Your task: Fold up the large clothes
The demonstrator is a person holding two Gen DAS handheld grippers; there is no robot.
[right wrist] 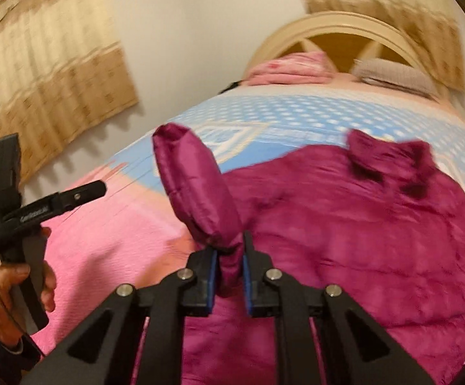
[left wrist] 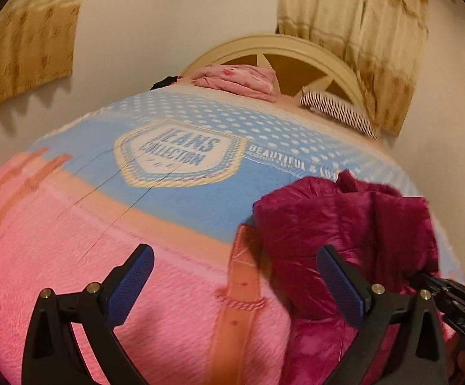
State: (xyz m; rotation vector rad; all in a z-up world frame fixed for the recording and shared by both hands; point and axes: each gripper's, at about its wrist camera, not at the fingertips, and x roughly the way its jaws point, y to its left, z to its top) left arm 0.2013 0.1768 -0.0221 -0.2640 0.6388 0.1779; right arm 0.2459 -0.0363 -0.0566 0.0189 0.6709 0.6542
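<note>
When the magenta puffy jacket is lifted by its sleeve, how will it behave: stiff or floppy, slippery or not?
Probably floppy: the sleeve bends over where the right tool pinches it. The magenta jacket looks quilted and puffy, so likely light for its bulk. Its shell is shiny, so it may slip on the pink blanket or from the pads.

One magenta jacket (right wrist: pixel 345 224), two tongs (left wrist: pixel 232 276) (right wrist: pixel 229 256), two curtains (left wrist: pixel 23 48), perhaps two pillows (left wrist: pixel 239 80).
</note>
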